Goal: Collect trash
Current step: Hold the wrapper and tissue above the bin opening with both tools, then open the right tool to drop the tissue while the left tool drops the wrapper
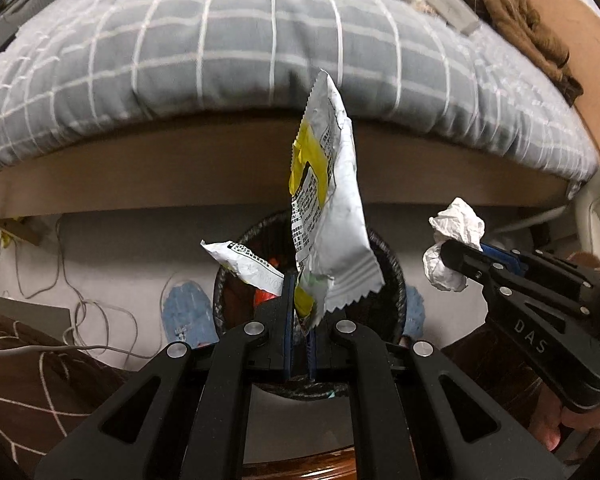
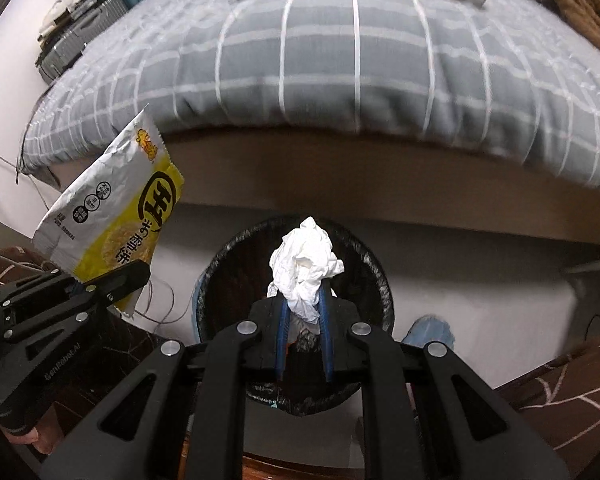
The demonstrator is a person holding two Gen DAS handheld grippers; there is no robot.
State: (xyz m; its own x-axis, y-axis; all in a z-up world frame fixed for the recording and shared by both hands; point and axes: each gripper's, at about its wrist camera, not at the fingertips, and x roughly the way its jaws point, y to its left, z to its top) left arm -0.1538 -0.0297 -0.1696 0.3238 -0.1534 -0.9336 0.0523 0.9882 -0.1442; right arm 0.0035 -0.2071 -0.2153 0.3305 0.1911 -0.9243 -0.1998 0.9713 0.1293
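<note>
My left gripper is shut on a silver and yellow snack wrapper that stands up from its jaws, right above the round black-lined trash bin. The wrapper also shows in the right wrist view, held by the left gripper. My right gripper is shut on a crumpled white tissue over the same bin. In the left wrist view the right gripper and its tissue hang to the right of the bin. Another wrapper lies inside the bin.
A bed with a grey checked quilt and a wooden frame stands just behind the bin. Loose cables and blue slippers lie on the pale floor. Brown patterned fabric is at lower left.
</note>
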